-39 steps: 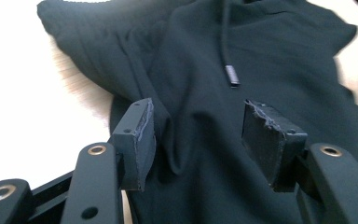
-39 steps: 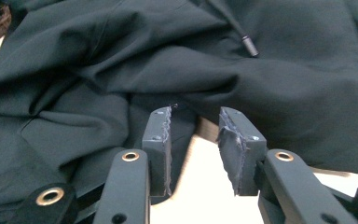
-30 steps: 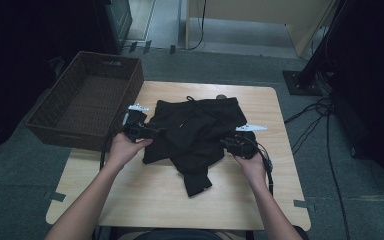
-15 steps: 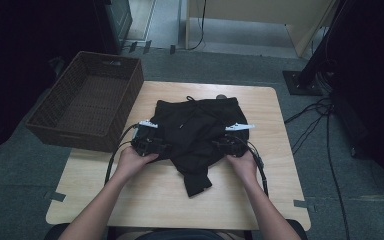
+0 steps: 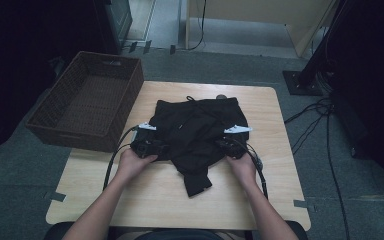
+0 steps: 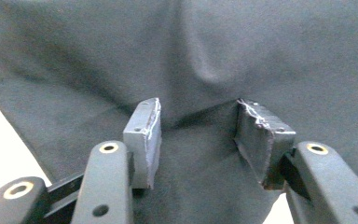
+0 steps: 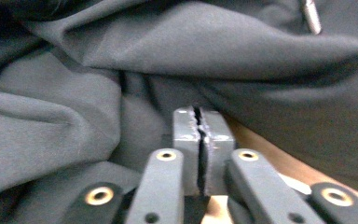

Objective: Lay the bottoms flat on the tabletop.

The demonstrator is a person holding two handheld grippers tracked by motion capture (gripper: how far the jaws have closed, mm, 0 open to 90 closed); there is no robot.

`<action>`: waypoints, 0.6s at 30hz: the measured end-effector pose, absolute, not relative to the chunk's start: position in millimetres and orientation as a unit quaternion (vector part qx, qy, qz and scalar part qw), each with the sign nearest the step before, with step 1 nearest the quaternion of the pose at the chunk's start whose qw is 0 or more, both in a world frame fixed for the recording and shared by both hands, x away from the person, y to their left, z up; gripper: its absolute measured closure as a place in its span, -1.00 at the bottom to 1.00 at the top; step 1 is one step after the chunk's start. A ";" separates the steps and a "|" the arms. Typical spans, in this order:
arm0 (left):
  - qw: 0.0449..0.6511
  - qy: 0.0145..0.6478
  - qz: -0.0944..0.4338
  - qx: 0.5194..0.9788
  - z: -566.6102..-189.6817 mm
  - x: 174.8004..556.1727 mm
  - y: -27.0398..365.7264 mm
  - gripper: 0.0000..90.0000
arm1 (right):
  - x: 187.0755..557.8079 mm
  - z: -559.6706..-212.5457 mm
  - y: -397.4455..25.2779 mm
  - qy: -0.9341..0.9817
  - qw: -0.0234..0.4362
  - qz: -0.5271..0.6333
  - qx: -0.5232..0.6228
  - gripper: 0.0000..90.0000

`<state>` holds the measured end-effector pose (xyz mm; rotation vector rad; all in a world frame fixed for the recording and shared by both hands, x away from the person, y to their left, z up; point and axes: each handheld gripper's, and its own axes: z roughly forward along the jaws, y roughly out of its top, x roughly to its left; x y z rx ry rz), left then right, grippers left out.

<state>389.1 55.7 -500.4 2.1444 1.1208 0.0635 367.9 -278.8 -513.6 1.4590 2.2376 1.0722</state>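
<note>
We count one black garment [image 5: 195, 132] on one table [image 5: 280, 200], one basket [image 5: 87, 107] beside it; left gripper [image 5: 152, 147] fingers apart, right gripper [image 5: 227, 145] fingers together.

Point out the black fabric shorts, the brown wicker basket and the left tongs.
black fabric shorts [image 5: 195, 127], high view, middle of the cloth
brown wicker basket [image 5: 82, 138], high view, near wall
left tongs [image 6: 198, 135], left gripper view, between the open pads
</note>
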 end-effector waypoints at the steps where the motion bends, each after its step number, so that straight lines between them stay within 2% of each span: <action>1: 0.345 0.436 0.041 0.830 -499.9 390.4 55.5 0.17 | 368.5 -512.5 -284.7 0.768 0.112 0.370 0.511 0.97; 9: 0.343 0.462 0.054 0.816 -500.2 402.9 60.8 0.24 | 362.1 -510.3 -310.2 0.748 0.094 0.364 0.547 0.97; 18: 0.344 0.471 0.063 0.810 -500.8 414.3 64.5 0.31 | 346.3 -510.1 -342.0 0.725 0.093 0.361 0.579 0.96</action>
